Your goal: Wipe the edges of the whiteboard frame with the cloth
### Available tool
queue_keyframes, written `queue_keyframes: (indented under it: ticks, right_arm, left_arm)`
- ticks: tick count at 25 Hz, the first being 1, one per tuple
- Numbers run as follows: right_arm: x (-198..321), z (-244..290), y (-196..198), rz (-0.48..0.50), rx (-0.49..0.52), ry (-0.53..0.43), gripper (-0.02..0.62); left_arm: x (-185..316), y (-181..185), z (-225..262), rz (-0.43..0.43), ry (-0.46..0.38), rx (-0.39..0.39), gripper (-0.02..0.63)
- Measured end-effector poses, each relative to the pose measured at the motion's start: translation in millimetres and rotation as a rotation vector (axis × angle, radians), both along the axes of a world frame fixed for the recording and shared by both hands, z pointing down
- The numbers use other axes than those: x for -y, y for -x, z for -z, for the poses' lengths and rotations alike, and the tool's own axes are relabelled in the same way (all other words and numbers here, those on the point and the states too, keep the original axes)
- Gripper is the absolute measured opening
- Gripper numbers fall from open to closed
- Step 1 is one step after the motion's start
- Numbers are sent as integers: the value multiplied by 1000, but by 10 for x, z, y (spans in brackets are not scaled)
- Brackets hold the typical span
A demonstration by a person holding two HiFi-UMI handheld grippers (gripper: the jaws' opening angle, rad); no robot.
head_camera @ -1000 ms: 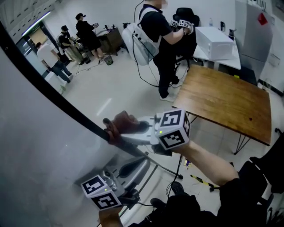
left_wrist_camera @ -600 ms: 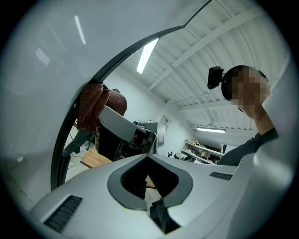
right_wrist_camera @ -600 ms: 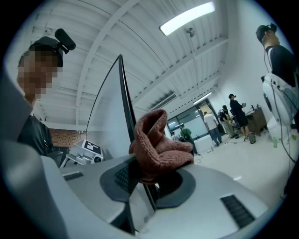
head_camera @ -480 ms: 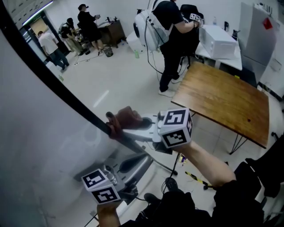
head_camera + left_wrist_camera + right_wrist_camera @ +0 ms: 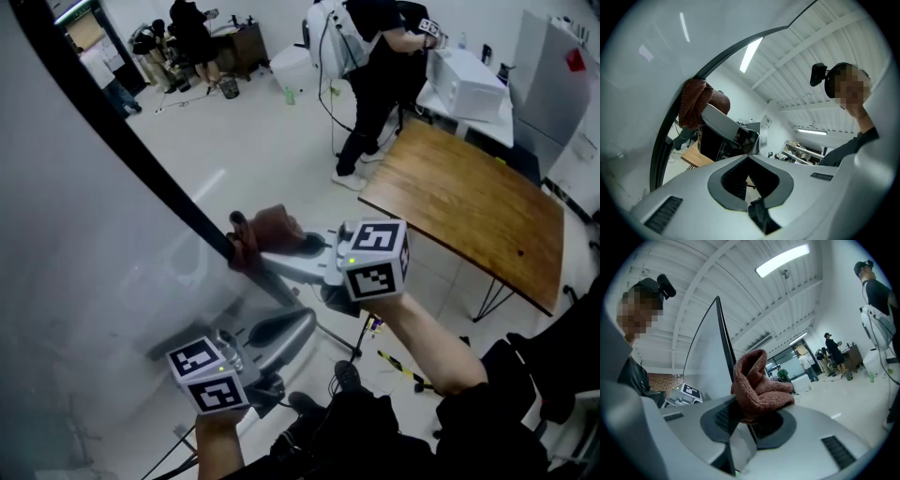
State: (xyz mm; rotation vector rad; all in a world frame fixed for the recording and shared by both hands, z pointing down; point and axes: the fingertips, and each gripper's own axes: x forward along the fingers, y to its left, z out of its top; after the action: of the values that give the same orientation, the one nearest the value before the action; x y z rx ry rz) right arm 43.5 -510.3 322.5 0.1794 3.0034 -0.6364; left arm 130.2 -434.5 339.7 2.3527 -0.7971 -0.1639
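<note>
**Cloth** (image 5: 269, 232): reddish-brown terry, bunched into a thick fold. It is pressing against the black whiteboard frame (image 5: 141, 164), partway along the frame's slanting edge. In the right gripper view the cloth (image 5: 759, 383) is bulging up out of the jaws, loops and creases plainly showing, with the frame's dark line running up behind it.

**Right tool** (image 5: 251, 257): its jaws are clamping on the cloth and holding it to the frame.

**Left tool** (image 5: 295, 328): it is hovering lower, close to the white board surface (image 5: 75, 281). Its jaws are lying together with nothing between them. In its own view it is looking up at the cloth (image 5: 699, 102) on the frame.

**Surroundings:** a wooden table (image 5: 469, 206) is standing to the right on a pale floor. A person with a white backpack (image 5: 361, 42) is standing beyond it, and further people are gathering at the far end of the room.

**Change over the last second:**
- The cloth is staying on the frame edge in the right tool's grip, sitting slightly higher in the head view than before.
- The left tool's marker cube is also sitting a little higher.
- The standing person is now being cut off by the top edge of the view.
</note>
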Motion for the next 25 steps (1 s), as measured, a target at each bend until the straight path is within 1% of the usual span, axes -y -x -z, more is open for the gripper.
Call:
queue_keyframes:
  ticks: [14, 25]
  right_arm:
    - [58, -90, -2, -43, -9, 65, 86]
    - [101, -246, 22, -76, -29, 97, 86]
  left_arm:
    - [18, 32, -13, -8, 16, -6, -4]
    - [88, 61, -64, 15, 32, -33, -4]
